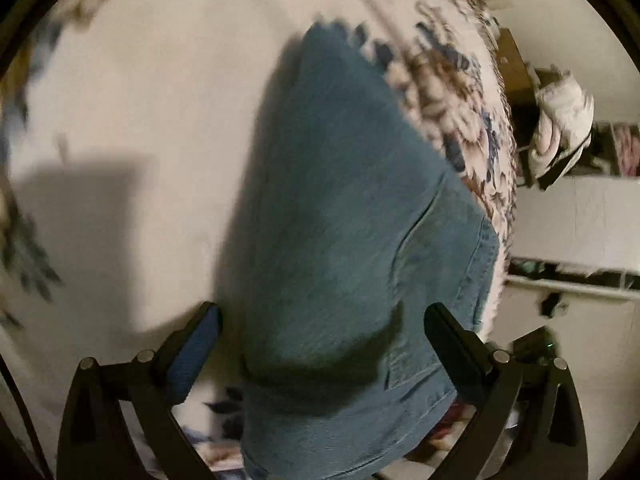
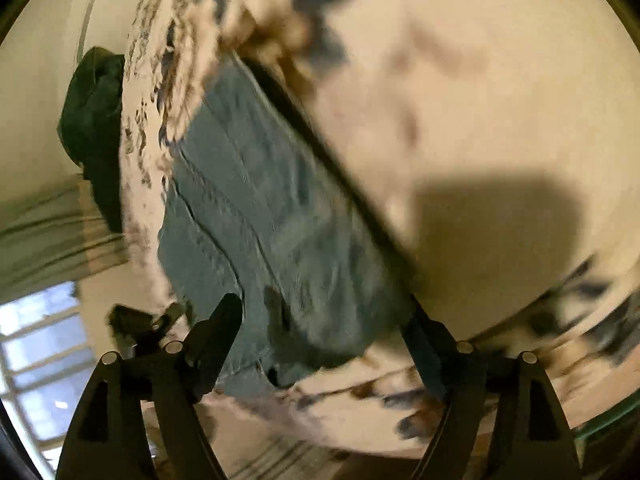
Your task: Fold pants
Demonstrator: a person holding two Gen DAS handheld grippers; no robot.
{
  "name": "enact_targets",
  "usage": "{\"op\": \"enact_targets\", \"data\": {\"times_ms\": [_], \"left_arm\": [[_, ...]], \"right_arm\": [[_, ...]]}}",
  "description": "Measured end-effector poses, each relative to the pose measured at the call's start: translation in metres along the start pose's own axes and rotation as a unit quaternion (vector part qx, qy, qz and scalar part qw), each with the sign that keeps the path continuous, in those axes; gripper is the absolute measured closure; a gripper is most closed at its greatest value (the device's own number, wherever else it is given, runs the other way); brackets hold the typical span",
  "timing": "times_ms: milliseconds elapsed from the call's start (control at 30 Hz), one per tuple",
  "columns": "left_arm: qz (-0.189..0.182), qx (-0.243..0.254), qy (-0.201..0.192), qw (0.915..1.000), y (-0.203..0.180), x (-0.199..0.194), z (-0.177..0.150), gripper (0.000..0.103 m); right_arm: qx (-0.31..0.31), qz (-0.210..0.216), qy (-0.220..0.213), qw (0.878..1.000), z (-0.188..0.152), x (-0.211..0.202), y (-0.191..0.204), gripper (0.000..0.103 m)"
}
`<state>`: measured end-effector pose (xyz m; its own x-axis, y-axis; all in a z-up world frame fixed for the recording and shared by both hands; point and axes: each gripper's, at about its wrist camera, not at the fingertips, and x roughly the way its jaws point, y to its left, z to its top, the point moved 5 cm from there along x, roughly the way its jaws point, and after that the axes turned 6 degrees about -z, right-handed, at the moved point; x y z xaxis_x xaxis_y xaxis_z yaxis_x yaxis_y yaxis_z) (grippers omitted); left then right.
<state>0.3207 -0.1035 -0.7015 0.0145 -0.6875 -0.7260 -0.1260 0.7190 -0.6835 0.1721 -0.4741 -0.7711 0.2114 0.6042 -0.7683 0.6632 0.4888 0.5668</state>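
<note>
The blue denim pants [image 1: 344, 232] lay folded on a cream bedspread [image 1: 140, 100] with a floral border, stretching from six o'clock toward twelve in the left wrist view. The left gripper [image 1: 324, 316] stood with its jaws wide apart, clear of the denim. The right gripper [image 2: 324, 312] also stood apart, the pants [image 2: 256, 200] lying between its fingers unpinched.
</note>
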Motion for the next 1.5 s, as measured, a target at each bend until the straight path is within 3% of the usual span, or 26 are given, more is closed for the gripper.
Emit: {"op": "enact_targets", "data": {"times_ms": [133, 333, 400, 500, 567, 667, 733, 800, 833, 867, 900, 967, 1067, 1267, 1367, 1500], "left_arm": [[0.005, -0.001, 0.001, 1.0, 0.004, 0.011, -0.002, 0.0], [0.006, 0.011, 0.018, 0.9998, 0.009, 0.019, 0.003, 0.0], [0.001, 0.006, 0.02, 0.9998, 0.01, 0.015, 0.005, 0.0], [-0.006, 0.019, 0.018, 0.9996, 0.006, 0.008, 0.003, 0.0], [-0.003, 0.033, 0.019, 0.9993, 0.006, 0.01, 0.003, 0.0], [-0.008, 0.032, 0.026, 0.9991, 0.009, 0.019, 0.007, 0.0], [-0.012, 0.036, 0.023, 0.999, 0.007, 0.019, 0.01, 0.0], [-0.019, 0.054, 0.003, 0.9984, 0.001, 0.013, 0.011, 0.017], [-0.021, 0.069, -0.008, 0.9973, -0.004, 0.009, 0.01, 0.04], [-0.009, 0.089, -0.016, 0.9959, -0.009, 0.005, 0.009, 0.048], [-0.004, 0.098, -0.019, 0.995, -0.012, 0.004, 0.008, 0.052], [-0.008, 0.107, -0.027, 0.9939, -0.02, -0.002, 0.004, 0.071], [-0.011, 0.124, -0.04, 0.9914, -0.038, -0.018, -0.001, 0.075], [-0.041, 0.14, -0.084, 0.9856, -0.083, -0.071, 0.015, 0.076], [-0.049, 0.155, -0.109, 0.9807, -0.103, -0.095, 0.043, 0.076], [-0.044, 0.154, -0.13, 0.9784, -0.116, -0.111, 0.108, 0.076]], "right_arm": [[0.031, 0.046, 0.036, 0.998, -0.019, 0.031, -0.005, 0.021], [0.005, 0.077, -0.004, 0.997, 0.006, 0.067, 0.023, 0.014], [-0.008, 0.069, -0.021, 0.997, 0.003, 0.061, 0.035, 0.014], [-0.055, 0.092, -0.054, 0.993, -0.013, 0.035, 0.062, 0.017], [-0.084, 0.087, -0.067, 0.99, -0.02, 0.028, 0.071, 0.017], [-0.061, 0.02, -0.039, 0.997, -0.006, 0.065, 0.058, 0.015], [-0.022, 0.045, -0.042, 0.998, 0.005, 0.079, 0.05, 0.015], [-0.019, 0.038, -0.048, 0.998, 0.004, 0.078, 0.056, 0.023], [-0.028, 0.029, -0.055, 0.998, 0.001, 0.076, 0.06, 0.031], [-0.041, 0.022, -0.066, 0.997, -0.005, 0.073, 0.065, 0.046], [-0.044, 0.024, -0.069, 0.996, -0.009, 0.07, 0.066, 0.055], [-0.048, 0.024, -0.08, 0.995, -0.016, 0.063, 0.074, 0.062], [-0.071, 0.022, -0.098, 0.992, -0.025, 0.045, 0.096, 0.066], [-0.108, 0.063, -0.122, 0.985, -0.026, -0.011, 0.156, 0.067], [-0.134, 0.084, -0.135, 0.978, -0.017, -0.025, 0.195, 0.067], [-0.158, 0.109, -0.151, 0.97, 0.014, -0.027, 0.26, 0.067]]}}
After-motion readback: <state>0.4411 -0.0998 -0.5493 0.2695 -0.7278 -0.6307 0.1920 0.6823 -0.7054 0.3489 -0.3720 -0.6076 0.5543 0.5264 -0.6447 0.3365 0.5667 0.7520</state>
